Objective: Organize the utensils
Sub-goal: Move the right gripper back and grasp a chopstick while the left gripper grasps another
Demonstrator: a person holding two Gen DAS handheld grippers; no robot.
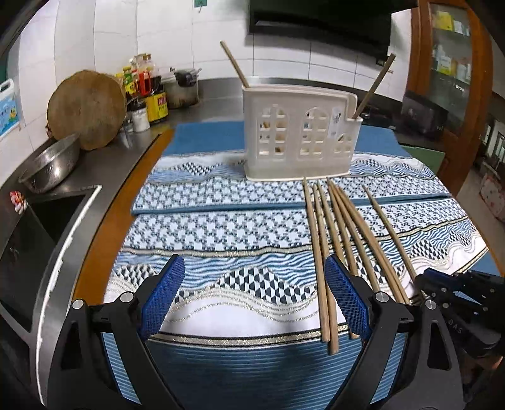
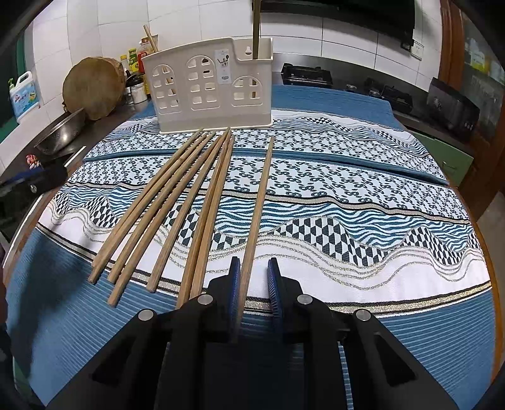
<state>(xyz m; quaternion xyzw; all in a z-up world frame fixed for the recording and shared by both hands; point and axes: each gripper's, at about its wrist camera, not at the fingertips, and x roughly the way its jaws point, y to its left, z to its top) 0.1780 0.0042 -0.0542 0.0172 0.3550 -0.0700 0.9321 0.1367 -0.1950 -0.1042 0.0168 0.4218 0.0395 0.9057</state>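
Several wooden chopsticks (image 2: 176, 202) lie side by side on the patterned blue cloth (image 2: 347, 195), pointing at a cream utensil holder (image 2: 208, 88). The holder has one chopstick (image 2: 151, 38) leaning in its left end and another (image 2: 256, 28) in its right end. My right gripper (image 2: 254, 284) is down at the near end of the rightmost chopstick (image 2: 258, 202). That stick lies between narrow jaws against the left pad, with a gap to the right pad. My left gripper (image 1: 255, 296) is wide open low over the cloth. The two leftmost chopsticks (image 1: 322, 268) lie just inside its right pad (image 1: 347, 299).
A round wooden chopping block (image 1: 86, 110), a steel bowl (image 1: 50, 167), sauce bottles (image 1: 148, 91) and a sink (image 1: 53, 214) line the counter on the left. A gas stove (image 2: 306, 75) sits behind the cloth. The right gripper's black body (image 1: 457, 299) is close beside my left one.
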